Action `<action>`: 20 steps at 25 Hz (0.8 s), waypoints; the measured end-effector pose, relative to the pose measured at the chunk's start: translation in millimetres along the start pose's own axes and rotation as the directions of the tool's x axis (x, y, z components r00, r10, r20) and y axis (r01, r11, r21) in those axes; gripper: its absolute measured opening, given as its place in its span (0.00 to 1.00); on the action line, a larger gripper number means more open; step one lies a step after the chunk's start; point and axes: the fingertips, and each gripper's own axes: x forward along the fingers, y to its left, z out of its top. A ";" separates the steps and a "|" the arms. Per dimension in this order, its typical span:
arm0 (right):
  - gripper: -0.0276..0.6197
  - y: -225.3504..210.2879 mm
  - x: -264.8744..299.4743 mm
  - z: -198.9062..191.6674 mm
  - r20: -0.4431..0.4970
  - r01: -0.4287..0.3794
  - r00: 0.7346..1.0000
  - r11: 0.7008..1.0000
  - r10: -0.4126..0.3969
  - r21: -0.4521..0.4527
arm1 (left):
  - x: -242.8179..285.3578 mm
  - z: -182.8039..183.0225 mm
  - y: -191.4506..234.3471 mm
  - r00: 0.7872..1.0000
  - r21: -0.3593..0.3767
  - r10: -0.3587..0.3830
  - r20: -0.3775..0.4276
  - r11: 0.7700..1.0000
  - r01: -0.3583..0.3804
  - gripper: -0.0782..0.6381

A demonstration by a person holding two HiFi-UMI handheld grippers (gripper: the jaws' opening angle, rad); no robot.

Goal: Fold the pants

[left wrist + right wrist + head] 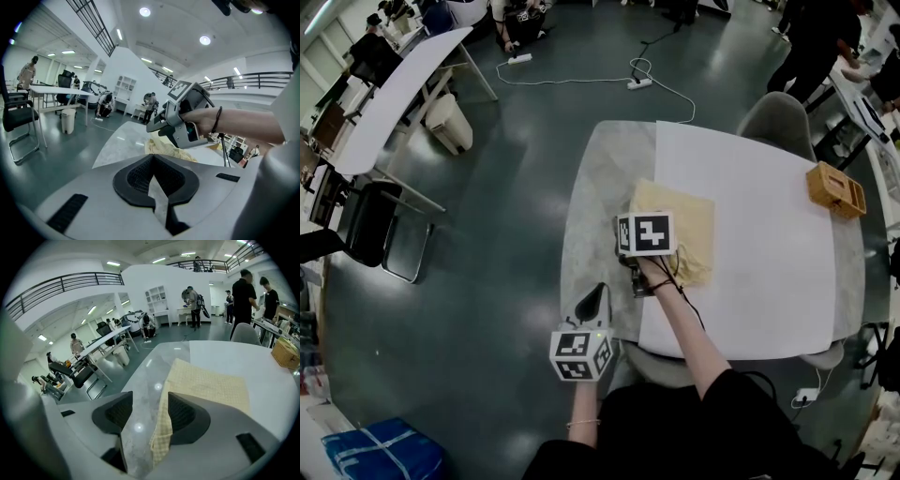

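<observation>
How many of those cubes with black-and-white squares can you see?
2. One cube sits on the left gripper, low in the head view; the other on the right gripper, above the yellow pants. None looks hidden.

Pants (686, 221) on table (598, 192), likely basket (836, 188) right

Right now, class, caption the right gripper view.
Right gripper, fingers open, over the folded yellow pants' edge on the table.

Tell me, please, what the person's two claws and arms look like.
The left claw and the right claw each have a light grey shell, black ribbed pads and a white cube with black square markers. The sleeves are black; a black band circles the right wrist, a thin bracelet the left.
</observation>
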 end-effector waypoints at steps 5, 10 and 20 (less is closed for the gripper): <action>0.35 4.4 -8.3 3.8 0.034 -0.059 0.998 0.998 0.058 0.034 | -4.1 2.8 1.3 1.000 0.010 0.007 0.006 1.000 -0.007 0.13; 0.24 2.6 -25.4 2.8 0.067 -0.167 0.984 0.985 0.164 0.045 | -6.1 9.7 -4.6 1.000 0.030 0.014 0.019 0.999 -0.015 0.13; 0.08 -34.7 -88.9 -4.6 0.171 -0.312 0.935 0.950 0.309 -0.013 | -13.6 28.6 -29.4 0.998 0.077 0.025 0.051 0.997 -0.029 0.13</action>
